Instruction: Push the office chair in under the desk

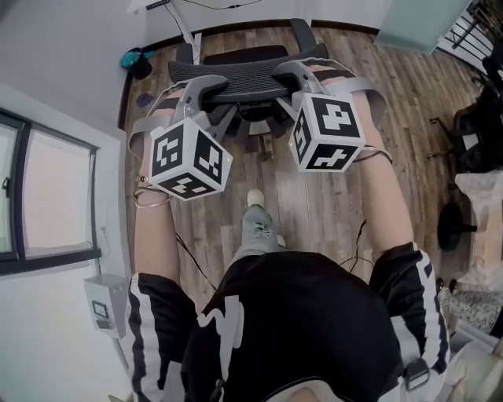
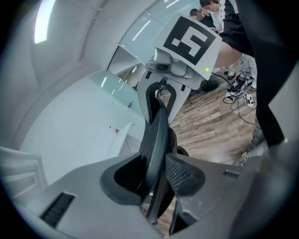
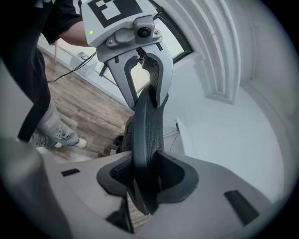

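Observation:
The black mesh office chair (image 1: 236,78) stands on the wood floor just in front of me, its back toward me and its seat toward the white desk (image 1: 275,9). My left gripper (image 1: 206,88) is shut on the top edge of the backrest near its left end. My right gripper (image 1: 292,74) is shut on the same edge further right. In the left gripper view the mesh backrest (image 2: 156,140) runs between the left gripper's (image 2: 156,172) pads, which press on both sides of it. In the right gripper view the backrest (image 3: 145,121) is likewise pinched in the right gripper (image 3: 147,175).
A white desk leg (image 1: 187,30) stands left of the chair, with a teal object (image 1: 134,56) by the wall. A window (image 1: 47,196) and a wall box (image 1: 102,306) are at my left. Black equipment (image 1: 471,133) stands at the right. Cables (image 2: 238,93) lie on the floor.

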{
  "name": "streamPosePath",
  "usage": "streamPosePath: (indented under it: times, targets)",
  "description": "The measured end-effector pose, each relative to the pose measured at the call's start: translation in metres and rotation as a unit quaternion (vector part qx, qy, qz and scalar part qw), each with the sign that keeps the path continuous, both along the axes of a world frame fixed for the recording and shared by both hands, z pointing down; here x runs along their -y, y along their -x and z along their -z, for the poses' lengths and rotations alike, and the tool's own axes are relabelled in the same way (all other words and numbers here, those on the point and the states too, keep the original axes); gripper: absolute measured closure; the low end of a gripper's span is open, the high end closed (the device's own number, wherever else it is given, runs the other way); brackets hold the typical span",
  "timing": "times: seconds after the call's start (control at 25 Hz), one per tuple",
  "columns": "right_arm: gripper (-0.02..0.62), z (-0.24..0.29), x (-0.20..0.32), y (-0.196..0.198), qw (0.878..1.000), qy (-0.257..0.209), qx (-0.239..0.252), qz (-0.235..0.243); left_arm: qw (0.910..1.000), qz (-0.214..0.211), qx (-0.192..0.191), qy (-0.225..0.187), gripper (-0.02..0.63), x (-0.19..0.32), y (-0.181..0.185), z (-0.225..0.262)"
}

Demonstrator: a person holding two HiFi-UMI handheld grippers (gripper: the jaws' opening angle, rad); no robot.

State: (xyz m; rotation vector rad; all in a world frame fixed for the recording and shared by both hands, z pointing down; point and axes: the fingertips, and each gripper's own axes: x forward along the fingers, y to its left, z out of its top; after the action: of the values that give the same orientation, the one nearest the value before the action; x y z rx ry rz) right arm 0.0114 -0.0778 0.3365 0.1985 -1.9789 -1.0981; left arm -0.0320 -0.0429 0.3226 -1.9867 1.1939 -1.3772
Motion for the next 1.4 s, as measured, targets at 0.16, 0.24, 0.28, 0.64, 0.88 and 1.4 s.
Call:
streamPosePath:
  times: [0.16, 0.24, 0.28, 0.64, 0.88, 1.4]
  targets:
    - [0.468, 0.002, 0.006, 0.001, 1.0, 0.023, -0.018, 0.001, 0.9997, -0.004, 0.006, 0.022, 0.46, 0.005, 0.001, 0.002]
    - [0.466, 0.001, 0.008, 0.001, 0.999, 0.029, -0.023, 0.002, 0.9994, -0.008, 0.017, 0.031, 0.466, 0.007, 0.001, 0.0]
    - [0.465, 0.0, 0.009, 0.0, 0.999, 0.031, -0.026, 0.003, 0.999, -0.009, 0.022, 0.037, 0.466, 0.008, 0.0, -0.001]
    - [0.463, -0.002, 0.03, 0.0, 0.999, 0.037, -0.031, 0.006, 0.9971, -0.006, 0.025, 0.072, 0.466, 0.028, -0.001, -0.005]
    - [0.463, -0.002, 0.042, 0.007, 0.999, 0.031, -0.024, 0.003, 0.9967, 0.004, 0.016, 0.079, 0.463, 0.041, 0.006, -0.005]
    - [0.459, -0.001, 0.07, 0.02, 0.999, 0.037, -0.022, -0.005, 0.9966, -0.001, 0.015, 0.081, 0.462, 0.068, 0.019, -0.004]
